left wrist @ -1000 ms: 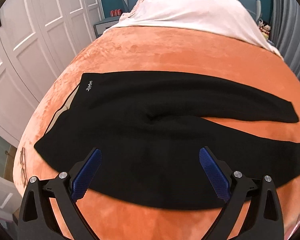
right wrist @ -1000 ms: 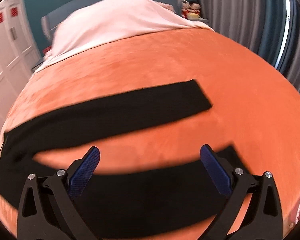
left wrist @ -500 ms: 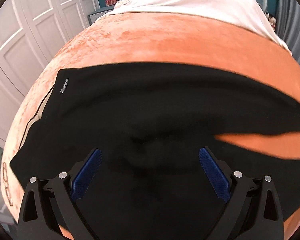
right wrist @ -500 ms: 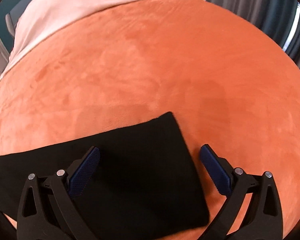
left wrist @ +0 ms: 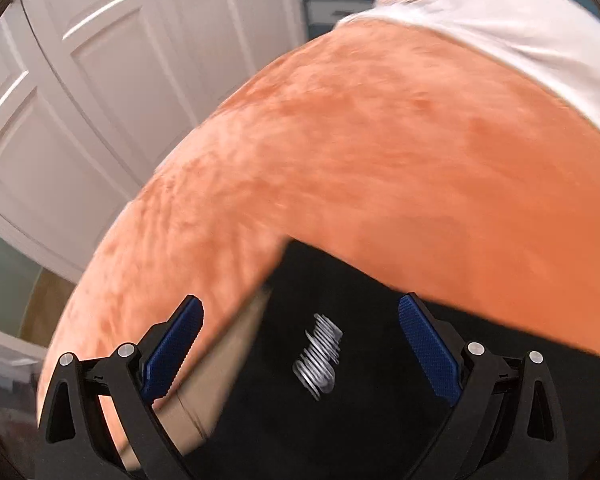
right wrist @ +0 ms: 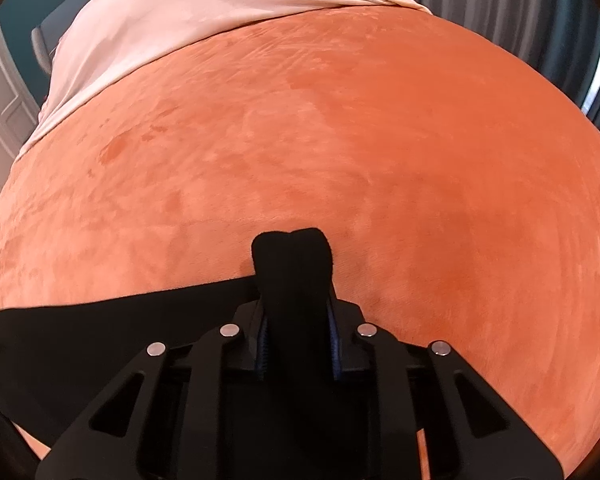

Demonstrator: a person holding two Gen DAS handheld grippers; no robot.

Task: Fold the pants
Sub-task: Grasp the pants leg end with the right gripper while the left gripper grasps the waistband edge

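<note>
Covering the whole bed, the orange plush blanket (right wrist: 380, 140) carries the black soft pants (left wrist: 380, 420), which lie flat on its near side. The right gripper (right wrist: 298, 344) is closing, and its blue pads pinch a bunched hem of one leg. The left gripper (left wrist: 300, 344) stands spread wide above the waistband corner.

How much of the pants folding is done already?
No fold shows yet: the black pants lie flat on the orange blanket. In hand: the right gripper is closing, a bunched leg end between its pads. The left gripper is open above the waistband corner with the white logo, gripping nothing. Left: grab that corner, then make every fold.
</note>
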